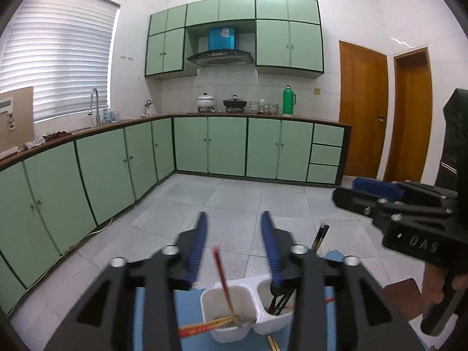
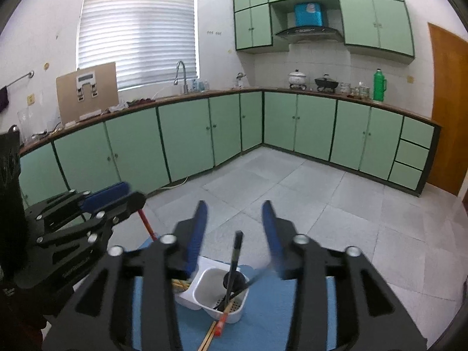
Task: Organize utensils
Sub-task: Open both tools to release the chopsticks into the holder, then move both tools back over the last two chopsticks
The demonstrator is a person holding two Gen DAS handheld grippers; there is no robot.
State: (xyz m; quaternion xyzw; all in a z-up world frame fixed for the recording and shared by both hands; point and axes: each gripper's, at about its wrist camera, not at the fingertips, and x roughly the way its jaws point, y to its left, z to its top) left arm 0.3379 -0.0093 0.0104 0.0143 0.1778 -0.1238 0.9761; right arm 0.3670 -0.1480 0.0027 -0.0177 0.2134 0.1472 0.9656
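My left claw (image 1: 234,222) hangs released, the white utensil holder (image 1: 225,298) just below its tips. My right claw (image 2: 235,213) is released too, black chopsticks (image 2: 234,260) standing beneath it.

Green thermos (image 1: 289,99), white pot (image 1: 206,101), faucet (image 2: 180,76) on the counter (image 2: 307,91).

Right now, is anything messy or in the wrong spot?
Yes. A pair of chopsticks lies flat on the blue mat in front of the white holder instead of standing inside it. A red-tipped chopstick also sticks out sideways over the holder's rim. Both claws are open and empty.
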